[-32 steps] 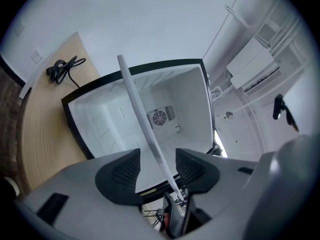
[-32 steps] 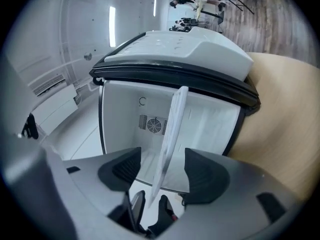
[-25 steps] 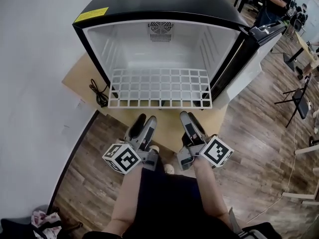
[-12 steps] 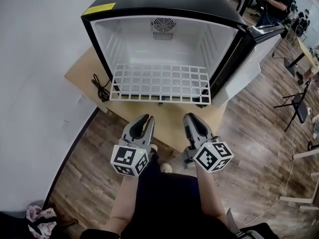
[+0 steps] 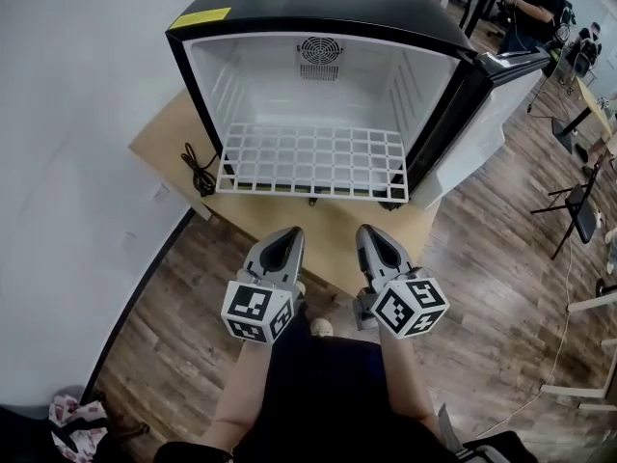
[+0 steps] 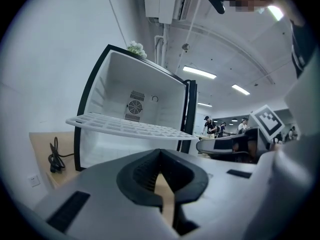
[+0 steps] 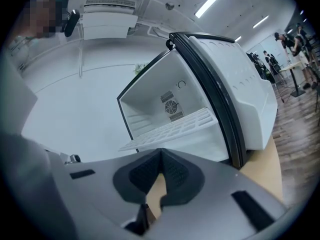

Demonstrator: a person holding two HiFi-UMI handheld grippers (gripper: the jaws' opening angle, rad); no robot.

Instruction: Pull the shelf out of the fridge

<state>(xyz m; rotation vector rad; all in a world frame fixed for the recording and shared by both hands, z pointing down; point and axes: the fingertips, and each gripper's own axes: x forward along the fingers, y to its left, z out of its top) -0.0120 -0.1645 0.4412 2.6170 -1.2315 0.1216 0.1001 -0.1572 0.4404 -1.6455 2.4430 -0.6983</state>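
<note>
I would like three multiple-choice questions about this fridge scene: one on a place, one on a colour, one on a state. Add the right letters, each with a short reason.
1. Where does the black cable lie?
A) on the wooden board, left of the fridge
B) inside the fridge
C) on top of the fridge

2. What colour is the wire shelf?
A) black
B) white
C) yellow

3. How do the jaws of the left gripper and the right gripper stand?
A) both open
B) both shut and empty
C) both shut on the shelf

Answers:
1 A: the cable lies coiled on the board beside the fridge's left wall.
2 B: the grid is white.
3 B: both pairs have just closed, tips meeting with nothing between them.
</note>
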